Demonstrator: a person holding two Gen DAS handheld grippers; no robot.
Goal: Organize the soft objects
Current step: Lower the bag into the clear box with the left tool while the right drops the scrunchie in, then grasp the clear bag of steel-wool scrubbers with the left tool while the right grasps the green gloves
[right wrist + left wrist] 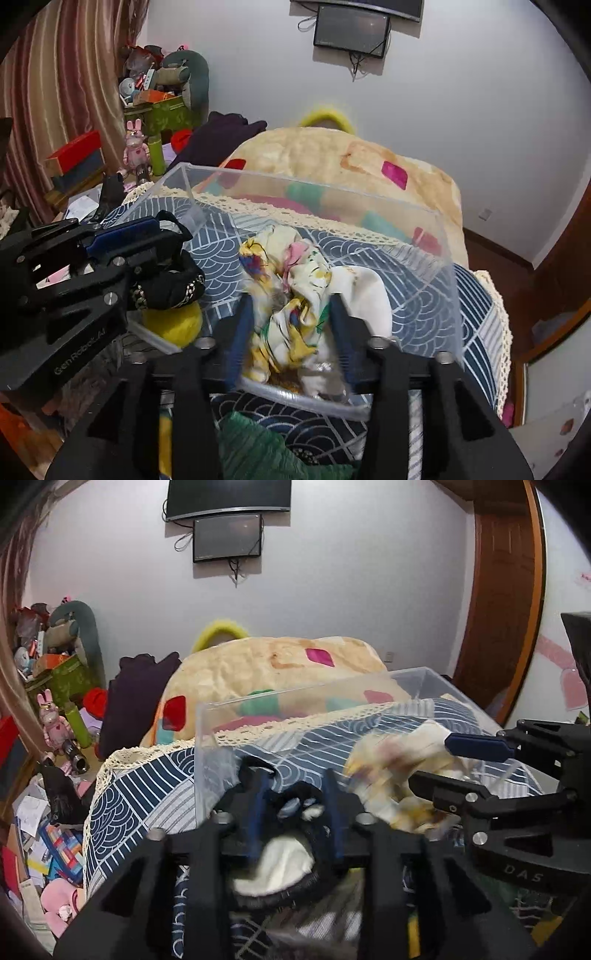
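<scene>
Bedroom with pale walls, two dark screens (228,535) mounted high, a wooden door (498,602) at right, clutter piled at left beside a striped curtain (62,92). Ahead, a bed heaped with a cream quilt (266,664) patched in pink, red and green. Nearer, a worktop under a navy wave-pattern cloth (476,314) edged in cream lace, carrying a clear plastic box (439,236) with its long axis running left to right across both views.

Left claw (295,794): narrowed onto a black-trimmed soft item with white lining (280,864), bunched between the blue pads at the box's left end, black band toward the camera; motion blur hides finer detail. In the right wrist view, same item seen as a dark bundle with a studded band (170,291), above a yellow fuzzy ball (173,321).

Right claw (291,321): closed around a crumpled floral cloth (295,280), cream with yellow, pink and blue print, inside the box near its front wall, bulk of the fabric mounded away from the camera toward the box's middle. No clear long axis in either crumpled piece.

Below the box front, a green ribbed fabric (255,450) lying on the patterned cloth.
</scene>
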